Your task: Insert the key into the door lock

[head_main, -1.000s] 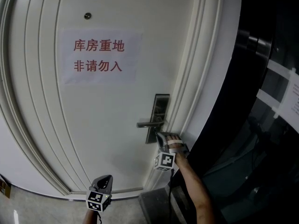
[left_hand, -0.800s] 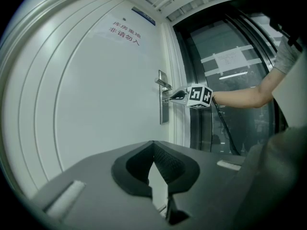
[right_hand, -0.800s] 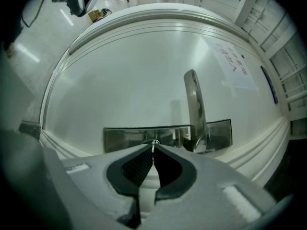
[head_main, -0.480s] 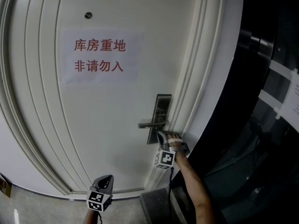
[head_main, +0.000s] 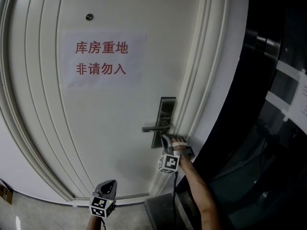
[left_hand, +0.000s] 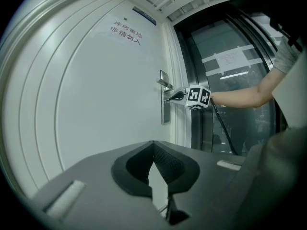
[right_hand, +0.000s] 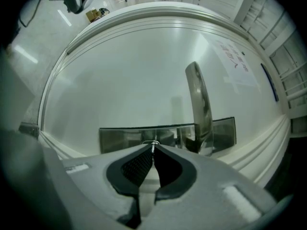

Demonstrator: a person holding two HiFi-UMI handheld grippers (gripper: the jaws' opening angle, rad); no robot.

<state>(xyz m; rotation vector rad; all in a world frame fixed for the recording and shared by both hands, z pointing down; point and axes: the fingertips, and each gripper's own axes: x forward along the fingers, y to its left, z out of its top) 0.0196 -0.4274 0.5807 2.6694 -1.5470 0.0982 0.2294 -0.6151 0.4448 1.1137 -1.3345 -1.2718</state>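
Head view: the right tool (head_main: 164,138) sits at the lock plate (head_main: 163,121) on the white door (head_main: 110,128), at 5 o'clock from the lever handle (head_main: 152,128), while the left tool (head_main: 109,182) hangs well apart at 7 o'clock. Left gripper view: its jaws are clenched tip to tip on nothing, with the right tool at 1 o'clock by the plate. Right gripper view: the jaws pinch a small metal key (right_hand: 154,144) right at the plate, at 9 o'clock from the handle's base; how deep it sits cannot be told.
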